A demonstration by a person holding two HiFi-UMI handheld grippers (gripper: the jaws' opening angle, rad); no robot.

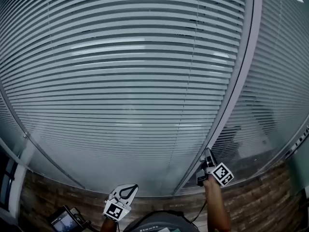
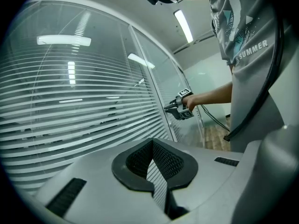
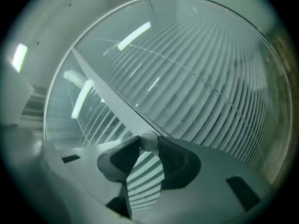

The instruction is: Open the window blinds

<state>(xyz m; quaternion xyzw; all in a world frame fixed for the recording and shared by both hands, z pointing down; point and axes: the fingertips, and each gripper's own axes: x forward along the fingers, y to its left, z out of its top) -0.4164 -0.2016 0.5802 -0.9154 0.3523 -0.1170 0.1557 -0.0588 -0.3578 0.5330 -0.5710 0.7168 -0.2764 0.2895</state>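
1. Count, near to far: 2 hand-held grippers, 1 knob, 1 frame post. In the head view, 2 slatted panels of blinds, one on each side of the post.
2. Nearest is the left hand-held gripper (image 1: 129,190), low and near centre. It points at the glass without touching it. The jaw tips meet with nothing between them, and only slats show through the slit behind the tips.
3. Near left, at the bottom edge of the head view, there's a small screen device (image 1: 63,221). Wood-pattern floor (image 1: 270,192) runs along the base of the glazing.
4. The right hand-held gripper (image 1: 206,154) is farther out and to the right, with the person's forearm (image 1: 218,209) behind it. A black cable (image 2: 215,120) trails from it. Its jaws are closed down on the knob (image 3: 148,141), one pad on each side.
5. The knob is small, round and pale. It sits low on the frame post (image 1: 236,81), right at the right hand-held gripper's tips.
6. The frame post rises from that spot up to the far right.
7. The blinds (image 1: 125,81) are farthest.
   - The slats are horizontal, with ceiling-light reflections across them.
   - The large panel is left of the post, straight beyond the left hand-held gripper.
   - The second panel is right of the post.
   - The right hand-held gripper is at the post between the two panels.
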